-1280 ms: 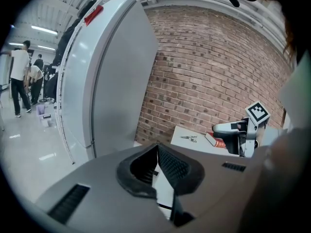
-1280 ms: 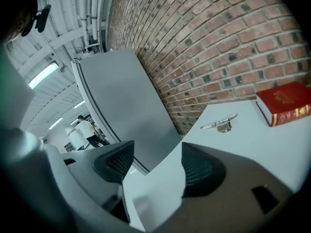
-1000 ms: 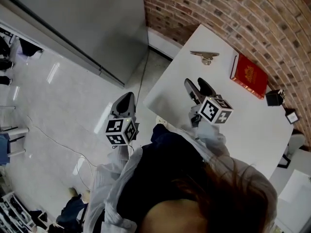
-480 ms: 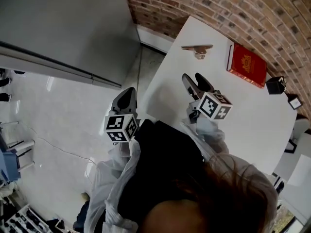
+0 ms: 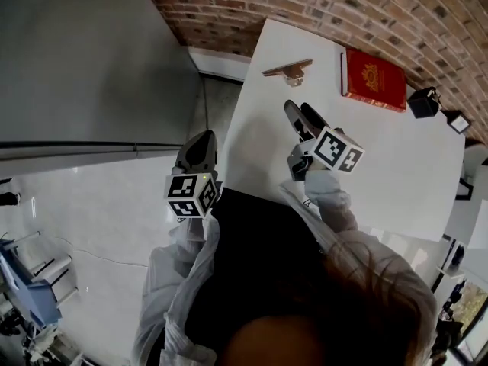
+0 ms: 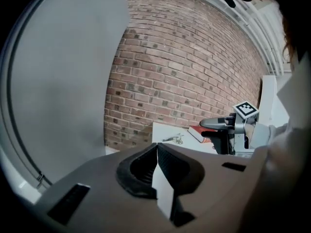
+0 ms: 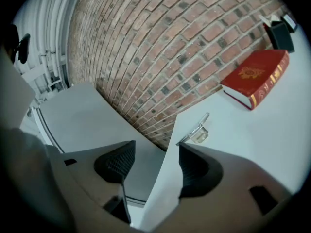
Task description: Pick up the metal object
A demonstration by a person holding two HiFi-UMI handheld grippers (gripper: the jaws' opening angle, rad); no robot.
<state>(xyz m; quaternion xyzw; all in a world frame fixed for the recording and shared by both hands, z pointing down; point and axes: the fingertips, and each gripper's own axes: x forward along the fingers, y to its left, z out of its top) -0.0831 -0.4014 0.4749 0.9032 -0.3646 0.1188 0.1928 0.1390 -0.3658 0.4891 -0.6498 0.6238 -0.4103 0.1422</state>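
Right gripper view had my right gripper with jaws apart, nothing between them but table edge. Ahead, a touch right of its line, lay the metal object on the table's far corner by the wall — its long bar running slantwise across my approach. My left gripper sat pinched closed, empty, off the table's side and farther away — so I judged this the right one's reach. A book lay well right of the object.

The right gripper has advanced slightly toward 12 o'clock, closing on the metal object. In the head view, the desk, metal object and book have shifted toward 11 o'clock.
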